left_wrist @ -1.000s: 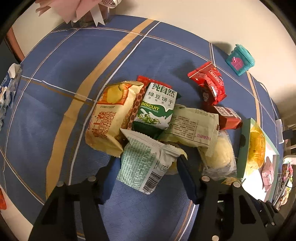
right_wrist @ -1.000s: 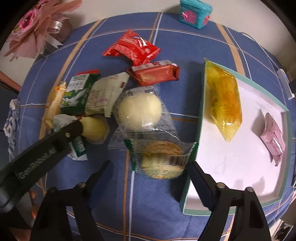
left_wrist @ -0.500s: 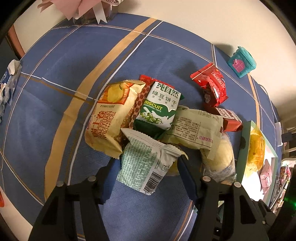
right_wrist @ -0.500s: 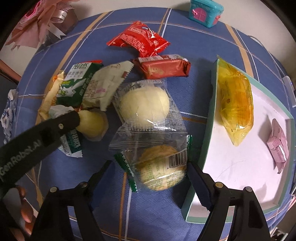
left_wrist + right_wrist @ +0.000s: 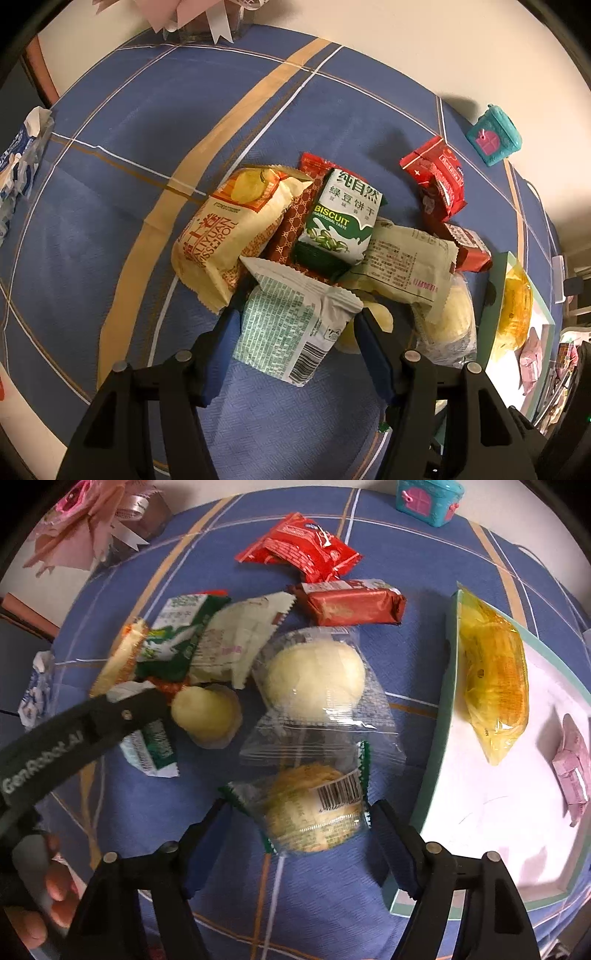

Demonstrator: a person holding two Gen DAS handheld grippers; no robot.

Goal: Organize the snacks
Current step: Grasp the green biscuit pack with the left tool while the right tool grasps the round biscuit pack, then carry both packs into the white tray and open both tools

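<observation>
A heap of snack packs lies on the blue checked tablecloth. My left gripper [image 5: 295,325] is open, its fingers on either side of a white-green printed packet [image 5: 291,328]. Beyond it lie a yellow Swiss-roll pack [image 5: 229,236] and a green biscuit pack [image 5: 340,221]. My right gripper [image 5: 295,819] is open around a clear-wrapped round cake with a barcode [image 5: 314,808]. A clear-wrapped pale bun [image 5: 314,679] lies just beyond it. The white tray with a teal rim [image 5: 439,716] holds a yellow pack [image 5: 495,679] and a pink pack [image 5: 572,760].
Two red packs [image 5: 306,554] [image 5: 351,603] lie at the far side. A teal toy box [image 5: 424,487] and a pink ribbon bouquet [image 5: 85,528] stand at the table's back edge. The left gripper's arm [image 5: 66,738] crosses the right wrist view at left.
Both grippers have moved forward and down. The white-green packet now sits between the left fingers, and the barcode cake between the right fingers. The jaws stay open.
</observation>
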